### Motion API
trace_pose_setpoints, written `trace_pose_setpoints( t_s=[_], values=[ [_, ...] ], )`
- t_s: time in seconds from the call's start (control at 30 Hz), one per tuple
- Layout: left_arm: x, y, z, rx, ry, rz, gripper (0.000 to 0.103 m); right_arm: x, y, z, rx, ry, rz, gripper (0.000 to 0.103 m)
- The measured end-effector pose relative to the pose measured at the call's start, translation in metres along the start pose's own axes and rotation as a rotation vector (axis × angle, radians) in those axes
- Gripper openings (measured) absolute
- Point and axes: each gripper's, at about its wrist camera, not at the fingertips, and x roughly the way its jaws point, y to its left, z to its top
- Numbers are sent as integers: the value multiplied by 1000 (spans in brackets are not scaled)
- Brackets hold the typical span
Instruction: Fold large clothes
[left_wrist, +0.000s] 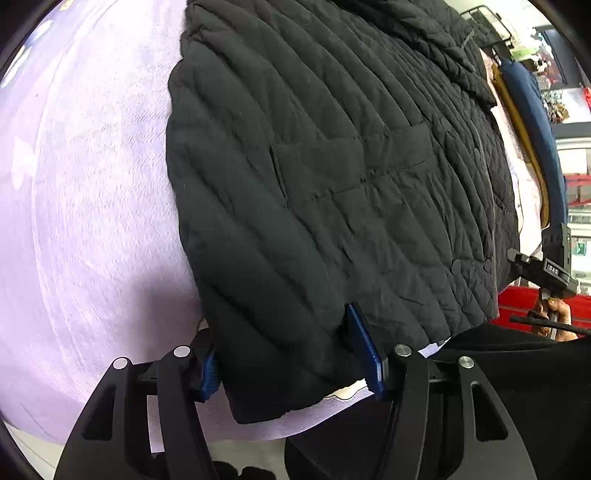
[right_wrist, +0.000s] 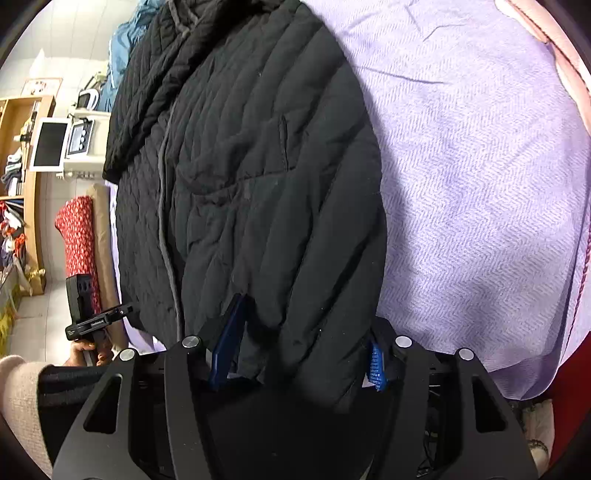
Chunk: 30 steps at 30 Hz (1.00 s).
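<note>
- Black quilted jacket (left_wrist: 332, 177) lies spread on a lilac woven cloth (left_wrist: 92, 221) covering the surface; in the left wrist view it fills the frame from centre out to 1 o'clock, collar end far off at 1 o'clock.
- Chest pocket seam visible mid-panel; grey zip line (right_wrist: 164, 221) runs down the front in the right wrist view.
- Left tongs (left_wrist: 291, 365): jaws set wide, straddling the jacket's near hem corner at 6 o'clock. Blue pads (left_wrist: 364, 347) sit either side of the fabric, the right-hand one against the hem edge; no pinch visible.
- Right tongs (right_wrist: 299, 354): also spread wide, the other hem corner draped between the jaws at 6 o'clock. One blue pad (right_wrist: 229, 339) lies against the cloth, the other at 5 o'clock half hidden under the hem.
- Whether either pair actually bears on the fabric, cannot tell.
- Right wrist view: jacket (right_wrist: 243, 177) occupies centre to 11 o'clock, lilac cloth (right_wrist: 480, 184) bare from 1 to 4 o'clock, pink edging at 2 o'clock.
- Each camera catches the opposite handle: at 3 o'clock in the left view, at 8 o'clock in the right view, fingers wrapped on the grip.
- Background at 9 o'clock, right view: wooden shelving (right_wrist: 22, 184), red patterned fabric roll (right_wrist: 77, 236).
</note>
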Motion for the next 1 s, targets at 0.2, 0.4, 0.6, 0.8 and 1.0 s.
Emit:
trace_pose_setpoints(
  t_s=[0.2, 0.4, 0.6, 0.8, 1.0],
  values=[
    [-4, 2, -7, -62, -14, -66, 57, 7, 4, 7, -30, 68, -37, 58],
    [-9, 9, -7, -93, -16, -137, 57, 13, 8, 15, -14, 109, -51, 52],
    [-4, 7, -7, -136, -42, -115, 42, 13, 17, 20, -24, 145, -19, 26],
    [-10, 16, -5, -174, -44, -108, 23, 0, 36, 24, -65, 133, -5, 20],
    [-44, -11, 12, -95, -112, -82, 16, -20, 77, 45, -152, 66, 22, 17]
  ],
)
